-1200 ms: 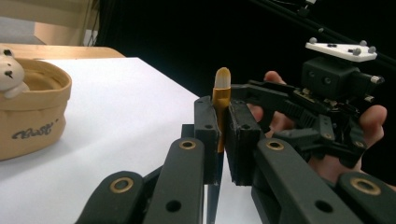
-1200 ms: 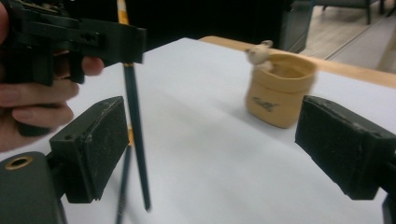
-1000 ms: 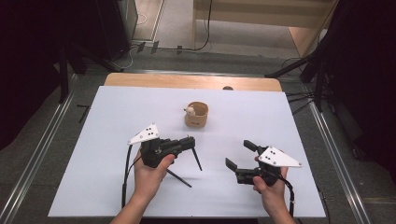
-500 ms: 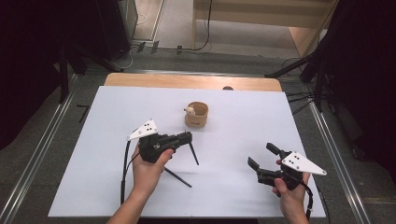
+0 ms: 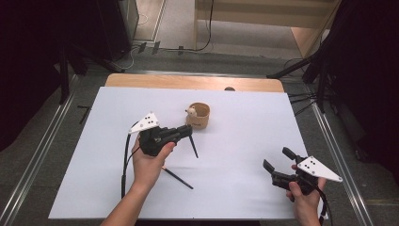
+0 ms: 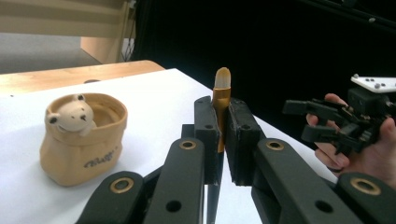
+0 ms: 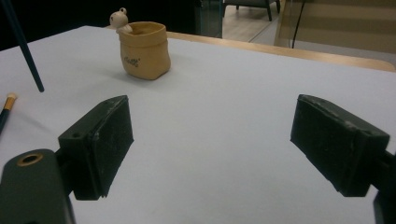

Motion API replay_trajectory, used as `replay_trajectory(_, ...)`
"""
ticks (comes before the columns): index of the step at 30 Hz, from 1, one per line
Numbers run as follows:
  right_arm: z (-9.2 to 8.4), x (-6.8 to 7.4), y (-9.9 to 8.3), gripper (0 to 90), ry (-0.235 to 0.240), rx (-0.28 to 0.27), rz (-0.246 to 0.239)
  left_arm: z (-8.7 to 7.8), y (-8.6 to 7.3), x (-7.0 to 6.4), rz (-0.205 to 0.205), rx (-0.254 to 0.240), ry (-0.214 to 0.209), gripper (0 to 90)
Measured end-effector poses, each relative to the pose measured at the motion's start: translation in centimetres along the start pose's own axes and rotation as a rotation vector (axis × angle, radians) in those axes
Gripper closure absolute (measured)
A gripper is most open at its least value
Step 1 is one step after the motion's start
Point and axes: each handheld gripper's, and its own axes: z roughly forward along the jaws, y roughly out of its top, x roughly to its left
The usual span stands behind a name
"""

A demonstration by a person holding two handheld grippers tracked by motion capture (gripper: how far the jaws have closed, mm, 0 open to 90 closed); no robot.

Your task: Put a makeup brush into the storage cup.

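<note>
Now my right hand is clear and the brush is mine alone.
My right gripper has swung away to the table's near right corner, jaws wide and empty; my left gripper is clamped on the paintbrush just beside the bear pot, ready to drop it in; a second brush lies near.

Left gripper jaws clamped, right gripper jaws apart
</note>
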Motion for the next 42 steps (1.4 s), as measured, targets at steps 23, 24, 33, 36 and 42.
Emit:
replay_trajectory(23,-0.3,-0.6,-1.1,13.2,-0.025,0.016,0.007,1.8,4.4,2.1,0.044,-0.024,0.087,84.7)
replay_trajectory(24,-0.3,-0.6,-1.1,13.2,-0.028,0.015,0.007,1.9,4.6,2.3,0.042,-0.025,0.086,84.7)
replay_trajectory(33,-0.5,-1.1,-1.4,13.2,-0.048,0.019,0.012,3.0,6.4,2.8,0.055,-0.034,0.113,84.7)
replay_trajectory(36,-0.5,-1.2,-1.4,13.2,-0.048,0.016,0.017,3.4,6.8,3.0,0.061,-0.037,0.124,84.7)
replay_trajectory(42,-0.6,-1.3,-1.4,13.2,-0.049,0.016,0.017,4.2,7.6,3.5,0.060,-0.053,0.140,84.7)
